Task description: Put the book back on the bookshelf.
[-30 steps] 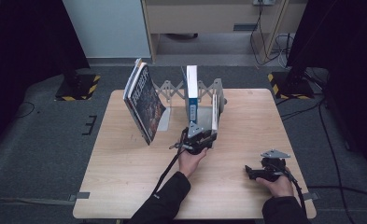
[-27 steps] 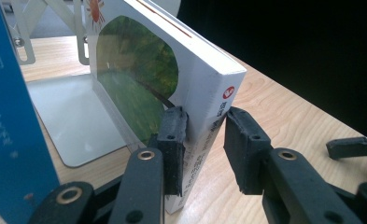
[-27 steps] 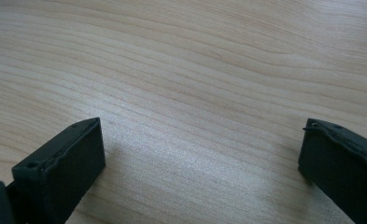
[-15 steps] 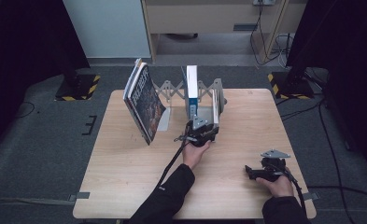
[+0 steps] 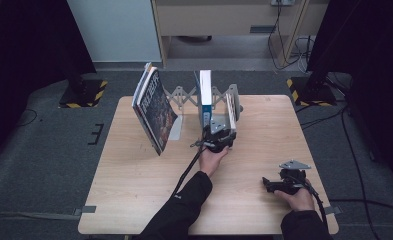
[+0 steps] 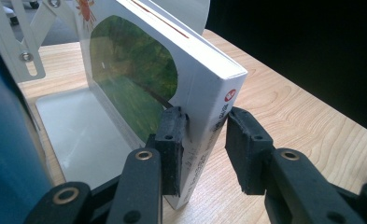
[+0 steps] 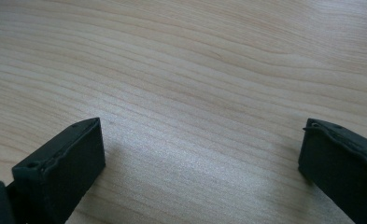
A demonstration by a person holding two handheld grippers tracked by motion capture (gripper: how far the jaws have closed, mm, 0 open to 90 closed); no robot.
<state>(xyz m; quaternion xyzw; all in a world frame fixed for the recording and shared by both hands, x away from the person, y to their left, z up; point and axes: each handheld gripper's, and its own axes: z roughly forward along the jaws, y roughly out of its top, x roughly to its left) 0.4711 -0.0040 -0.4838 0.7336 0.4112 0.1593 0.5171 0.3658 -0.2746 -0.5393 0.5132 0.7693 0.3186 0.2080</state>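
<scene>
Black left gripper [image 6: 204, 140] level, astride book [image 6: 172, 74]

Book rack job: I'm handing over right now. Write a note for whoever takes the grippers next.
Left gripper: jaws around the white book. One pad is on the cover. I cannot tell whether the other presses.
Right gripper: open, holds nothing, low over the bare table.
Things: white book upright at the right end of the rack, blue book mid-rack, magazine leaning at the left end.
Done: white book is at the rack.
Left: probably let go and back the left gripper out.
</scene>
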